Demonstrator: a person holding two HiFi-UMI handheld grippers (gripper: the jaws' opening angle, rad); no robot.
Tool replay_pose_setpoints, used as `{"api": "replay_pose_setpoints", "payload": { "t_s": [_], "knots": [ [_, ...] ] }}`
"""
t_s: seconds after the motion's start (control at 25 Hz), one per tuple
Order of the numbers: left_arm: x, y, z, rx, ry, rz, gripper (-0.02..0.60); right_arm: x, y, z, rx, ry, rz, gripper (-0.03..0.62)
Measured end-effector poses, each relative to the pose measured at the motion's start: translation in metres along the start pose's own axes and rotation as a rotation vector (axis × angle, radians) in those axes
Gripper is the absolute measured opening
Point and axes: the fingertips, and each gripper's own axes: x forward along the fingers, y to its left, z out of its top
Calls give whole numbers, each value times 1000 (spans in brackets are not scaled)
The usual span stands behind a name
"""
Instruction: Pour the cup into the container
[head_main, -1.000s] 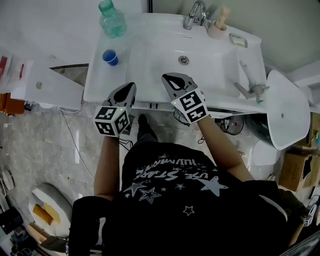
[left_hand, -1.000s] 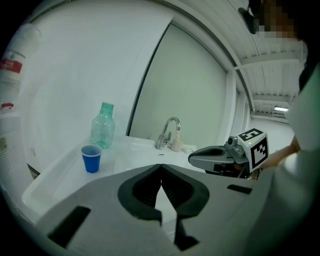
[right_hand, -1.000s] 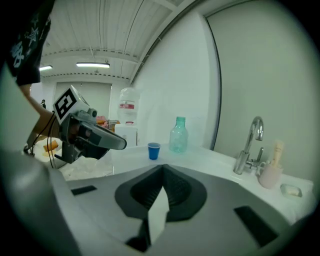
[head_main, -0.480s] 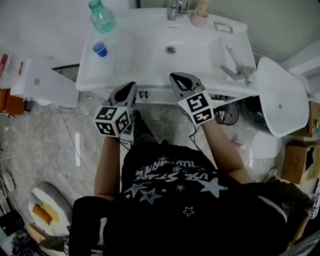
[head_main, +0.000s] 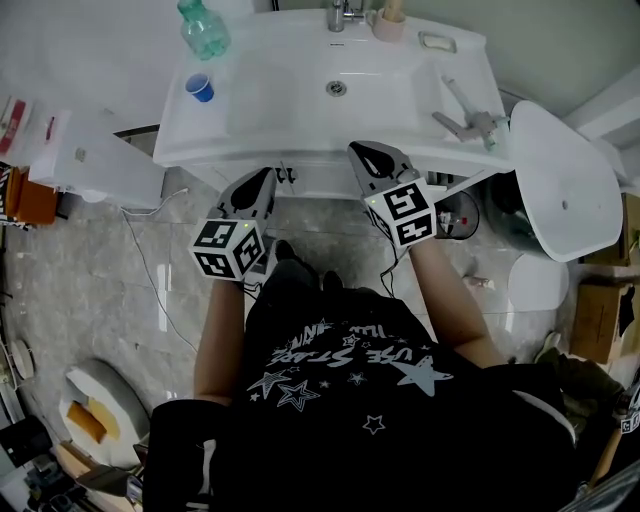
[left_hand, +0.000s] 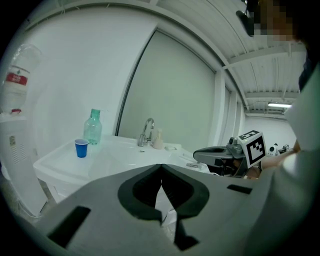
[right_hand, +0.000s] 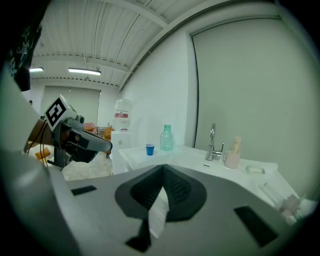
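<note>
White washbasin surface spans the far part of the scene, its near edge running left to right just ahead of both claws, with marble floor open on the near side and to the left. On the flat left wing of that surface the blue cup stands upright, just near of a green bottle at the far-left corner; bare white surface lies between the cup and the near edge. The left claw hangs at that near edge, its jaws together with nothing between them, and the cup lies far and to the left of it, well apart. Right of the cup, the bowl sinks around a drain, with a faucet, a beige tumbler and a soap dish along the far edge. The right claw sits at the near edge right of the middle, jaws pressed together on nothing, the cup far off to its left. A white oval lid stands beyond the surface's right edge.
</note>
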Motion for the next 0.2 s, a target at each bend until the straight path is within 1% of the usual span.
{"api": "replay_pose_setpoints", "payload": {
  "t_s": [0.2],
  "knots": [
    [-7,-1,-12,-12,15,0,10,-3,5,-1,-1,-5,-2,6]
  ]
}}
